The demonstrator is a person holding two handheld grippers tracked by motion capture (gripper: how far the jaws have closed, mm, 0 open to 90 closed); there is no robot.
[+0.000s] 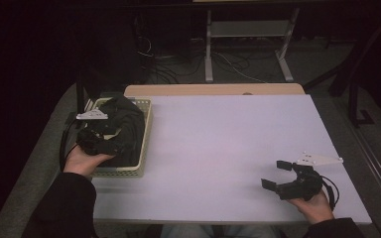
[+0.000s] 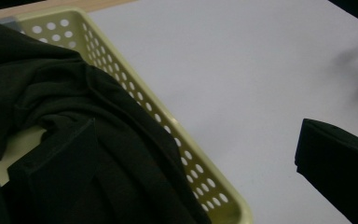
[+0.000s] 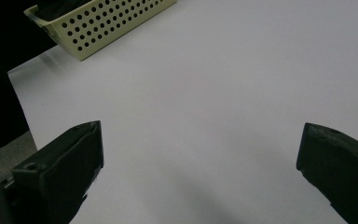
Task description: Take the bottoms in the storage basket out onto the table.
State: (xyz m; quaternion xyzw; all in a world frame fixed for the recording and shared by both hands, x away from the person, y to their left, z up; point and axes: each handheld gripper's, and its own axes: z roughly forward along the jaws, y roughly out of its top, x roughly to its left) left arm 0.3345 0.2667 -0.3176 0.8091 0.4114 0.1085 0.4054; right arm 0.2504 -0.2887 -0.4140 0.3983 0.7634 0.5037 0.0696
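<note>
From up high, the left gripper [image 1: 110, 141] is down over the dark garment [image 1: 124, 124] heaped in the cream basket [image 1: 148, 130] at the tabletop's [image 1: 218, 144] left edge. Looks like the grab-the-cloth step. The right gripper [image 1: 277, 174] hangs low at the right, jaws wide apart, nothing held.

Left gripper view: one jaw sits off over the tabletop, the other's lost against the cloth [image 2: 84, 154], so can't tell about a grip.

Right gripper view: jaws spread over bare tabletop. Next I'd guess pinch a fold and lift. No labels or writing anywhere.

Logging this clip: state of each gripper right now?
Left gripper: open, over the dark cloth in the basket, holding nothing.
Right gripper: open, empty, above the table.
</note>
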